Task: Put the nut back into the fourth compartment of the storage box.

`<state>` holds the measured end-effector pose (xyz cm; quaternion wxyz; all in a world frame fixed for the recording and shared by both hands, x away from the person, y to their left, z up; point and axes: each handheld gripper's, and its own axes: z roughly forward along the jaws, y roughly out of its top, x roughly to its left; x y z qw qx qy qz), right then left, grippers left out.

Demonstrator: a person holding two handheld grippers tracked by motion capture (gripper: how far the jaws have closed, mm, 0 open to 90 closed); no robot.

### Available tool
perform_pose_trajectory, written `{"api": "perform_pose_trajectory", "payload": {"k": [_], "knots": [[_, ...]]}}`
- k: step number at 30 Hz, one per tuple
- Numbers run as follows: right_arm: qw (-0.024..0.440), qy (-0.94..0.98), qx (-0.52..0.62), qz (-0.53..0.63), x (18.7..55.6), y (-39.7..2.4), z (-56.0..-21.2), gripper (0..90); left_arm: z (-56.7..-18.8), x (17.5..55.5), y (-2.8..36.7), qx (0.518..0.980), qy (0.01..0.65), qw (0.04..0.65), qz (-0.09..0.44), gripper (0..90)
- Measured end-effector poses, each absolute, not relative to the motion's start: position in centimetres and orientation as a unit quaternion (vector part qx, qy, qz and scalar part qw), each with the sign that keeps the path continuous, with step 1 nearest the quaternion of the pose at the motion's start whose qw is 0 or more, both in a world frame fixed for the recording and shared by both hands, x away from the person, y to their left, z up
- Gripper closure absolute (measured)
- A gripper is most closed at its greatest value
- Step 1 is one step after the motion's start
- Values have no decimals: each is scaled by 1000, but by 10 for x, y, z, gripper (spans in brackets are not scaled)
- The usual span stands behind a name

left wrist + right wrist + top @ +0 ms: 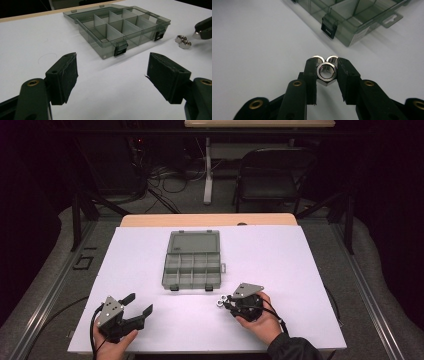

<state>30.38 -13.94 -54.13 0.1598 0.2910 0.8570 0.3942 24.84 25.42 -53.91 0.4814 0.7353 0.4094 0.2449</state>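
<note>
Right gripper view: right gripper [326, 72] has its jaws clamped on one hex nut [326, 71]; two more nuts [319, 58] lie on the white surface [257, 50] just beyond the jaw tips, touching or nearly touching them
High view: right gripper [223, 302] sits low at the surface, near the front right corner of the organizer box [192, 268]; left gripper [140, 305] well apart from it at front left
Left gripper view: left gripper [111, 72] jaws stand wide apart, nothing between them; box [120, 27] ahead; two nuts [183, 41] on the surface beside its right latch
Nut location: held one sits between the right pads, at or just above the surface, can't tell which; not yet in any compartment
Count – nuts: 3 (1 gripped, 2 loose)
Count – box: 1, lid open flat behind it; 8 compartments, none with anything I can see; 2 black latches
Count – grippers: 2
Risk 1: grip is across a small, smooth metal nut; it could twist or pop out on the lift
Risk 2: the loose pair sits right at the jaw tips; lifting forward could drag or scatter them
Risk 3: box walls are low and the dividers close; a release off-centre could bounce the nut into the wrong cell or off the rim
</note>
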Motion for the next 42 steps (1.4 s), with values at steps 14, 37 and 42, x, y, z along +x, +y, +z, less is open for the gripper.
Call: {"api": "perform_pose_trajectory", "payload": {"k": [14,37,42], "knots": [[154,856,300,392,323,-135,-501,699,-539,248,254,736,408,482,244,245],[159,834,370,377,423,-97,-474,699,-540,249,255,736,408,483,241,248],[170,837,376,360,433,-87,-493,699,-540,250,256,734,410,486,238,248]]}}
